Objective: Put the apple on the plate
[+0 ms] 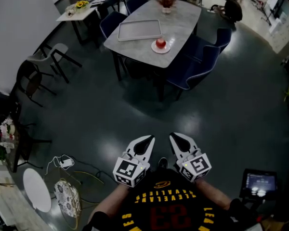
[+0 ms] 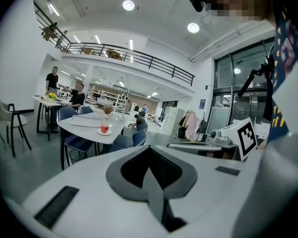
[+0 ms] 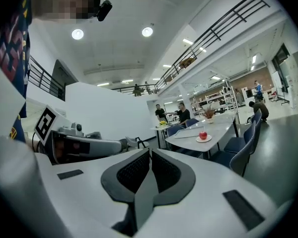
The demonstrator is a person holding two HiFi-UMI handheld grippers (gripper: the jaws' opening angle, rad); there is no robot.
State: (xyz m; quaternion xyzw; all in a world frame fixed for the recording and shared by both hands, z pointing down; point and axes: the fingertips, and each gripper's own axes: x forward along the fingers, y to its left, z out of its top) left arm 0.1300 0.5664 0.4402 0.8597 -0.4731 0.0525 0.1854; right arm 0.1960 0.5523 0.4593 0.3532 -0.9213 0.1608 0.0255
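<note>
A red apple [image 1: 160, 43] sits on a small white plate [image 1: 162, 49] near the front edge of a grey table [image 1: 178, 18], far ahead of me. The same apple [image 2: 104, 129] shows small in the left gripper view, and the apple [image 3: 203, 135] on its plate [image 3: 204, 139] shows in the right gripper view. My left gripper [image 1: 146, 141] and right gripper [image 1: 177, 137] are held close to my body, side by side, well short of the table. Both are shut, with nothing between their jaws.
A grey tray [image 1: 139, 30] lies on the table behind the plate, and a flower vase [image 1: 166, 3] stands further back. Blue chairs [image 1: 202, 61] surround the table. More chairs [image 1: 43, 66] stand at left. People sit at far tables. A tablet [image 1: 259, 183] is at lower right.
</note>
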